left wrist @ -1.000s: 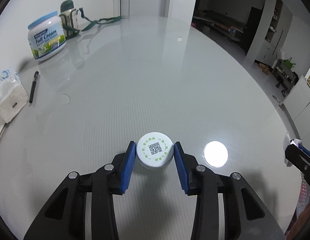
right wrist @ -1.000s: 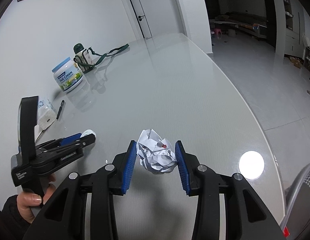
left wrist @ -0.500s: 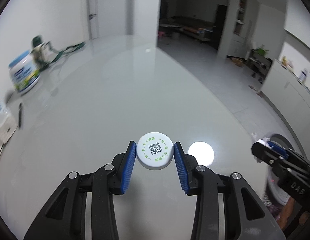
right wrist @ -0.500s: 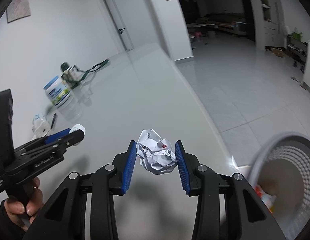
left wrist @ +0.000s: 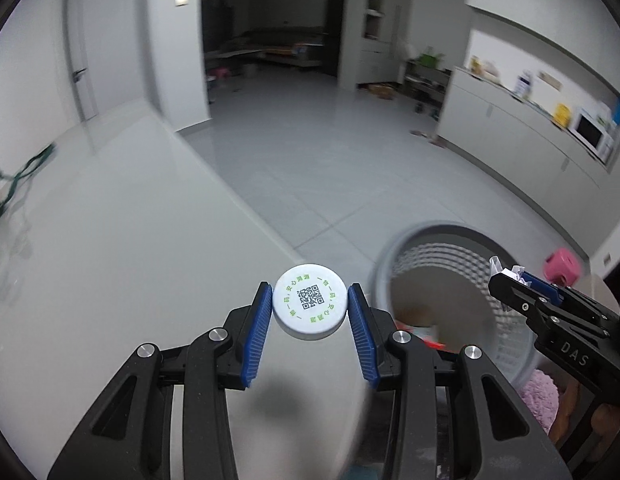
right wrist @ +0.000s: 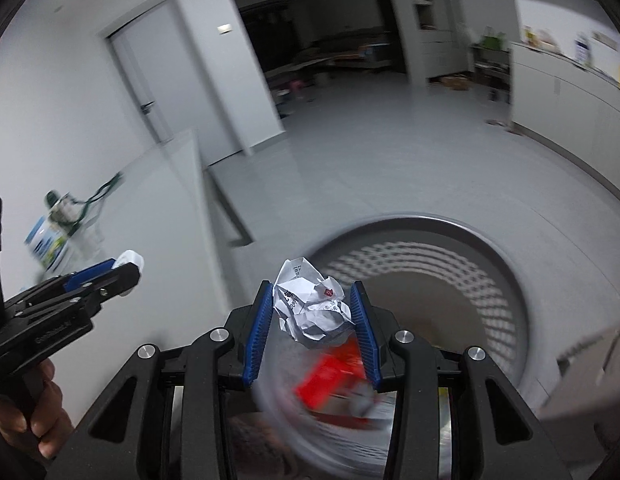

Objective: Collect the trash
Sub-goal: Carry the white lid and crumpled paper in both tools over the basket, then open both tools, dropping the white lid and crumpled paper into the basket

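Note:
My left gripper (left wrist: 309, 303) is shut on a round white cap (left wrist: 309, 300) printed with a QR code and green letters, held over the table's right edge. My right gripper (right wrist: 312, 307) is shut on a crumpled white paper ball (right wrist: 312, 309), above the near rim of a grey perforated trash basket (right wrist: 506, 276). In the left wrist view the basket (left wrist: 442, 236) stands on the floor to the right, and the right gripper (left wrist: 506, 278) with the paper sits over it. The left gripper (right wrist: 127, 266) with the cap shows at the left in the right wrist view.
Red packaging (right wrist: 330, 372) lies inside the basket. The white table (left wrist: 109, 240) ends just left of the basket. A milk-powder tin (right wrist: 45, 240) and a strapped bottle (right wrist: 59, 204) stand far back on the table. A pink item (left wrist: 562, 266) sits beyond the basket. A hand (right wrist: 33, 416) grips the left tool.
Both grippers have swung right, off the table toward the trash basket, each keeping its load. The basket now fills much of the right wrist view and the tabletop has slid left.

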`<control>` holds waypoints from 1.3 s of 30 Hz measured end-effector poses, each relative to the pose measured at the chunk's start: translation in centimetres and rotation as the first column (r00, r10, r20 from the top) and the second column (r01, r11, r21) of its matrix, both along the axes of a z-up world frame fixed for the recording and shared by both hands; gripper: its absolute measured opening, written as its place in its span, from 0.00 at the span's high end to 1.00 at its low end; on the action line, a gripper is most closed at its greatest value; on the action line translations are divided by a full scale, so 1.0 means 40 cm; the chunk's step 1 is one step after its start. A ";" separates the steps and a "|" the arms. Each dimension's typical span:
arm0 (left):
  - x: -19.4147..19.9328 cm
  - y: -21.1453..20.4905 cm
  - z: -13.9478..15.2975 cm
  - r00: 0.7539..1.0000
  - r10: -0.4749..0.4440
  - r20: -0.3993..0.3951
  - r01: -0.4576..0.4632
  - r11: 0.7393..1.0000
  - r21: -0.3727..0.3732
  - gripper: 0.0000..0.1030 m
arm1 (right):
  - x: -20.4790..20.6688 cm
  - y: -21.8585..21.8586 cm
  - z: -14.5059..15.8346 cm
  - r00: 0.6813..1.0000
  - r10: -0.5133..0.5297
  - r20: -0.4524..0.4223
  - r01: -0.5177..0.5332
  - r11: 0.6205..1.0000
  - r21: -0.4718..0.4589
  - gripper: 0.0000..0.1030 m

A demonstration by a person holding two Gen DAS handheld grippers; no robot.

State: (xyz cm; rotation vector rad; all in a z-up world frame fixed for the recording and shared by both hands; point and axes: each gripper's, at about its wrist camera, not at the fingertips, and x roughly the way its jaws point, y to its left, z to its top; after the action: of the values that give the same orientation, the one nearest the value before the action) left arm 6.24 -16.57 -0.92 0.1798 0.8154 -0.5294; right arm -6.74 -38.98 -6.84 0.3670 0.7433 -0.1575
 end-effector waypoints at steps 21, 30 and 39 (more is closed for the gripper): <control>-0.056 -0.241 -0.092 0.987 -0.153 -0.057 0.157 0.985 0.073 0.62 | -0.084 -0.131 -0.103 0.992 -0.086 -0.092 0.088 0.996 0.019 0.62; -0.066 -0.253 -0.076 0.988 -0.147 -0.052 0.151 0.986 0.070 0.42 | -0.088 -0.117 -0.086 0.994 -0.087 -0.068 0.088 0.996 0.012 0.55; -0.070 -0.241 -0.070 0.989 -0.142 -0.051 0.145 0.987 0.063 0.40 | -0.096 -0.117 -0.076 0.994 -0.088 -0.058 0.089 0.996 0.010 0.50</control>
State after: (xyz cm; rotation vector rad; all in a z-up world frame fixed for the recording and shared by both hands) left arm 3.45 -26.22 -3.72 0.2899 0.8703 -0.6446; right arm -10.57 -43.67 -9.87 0.4091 0.7859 -0.2478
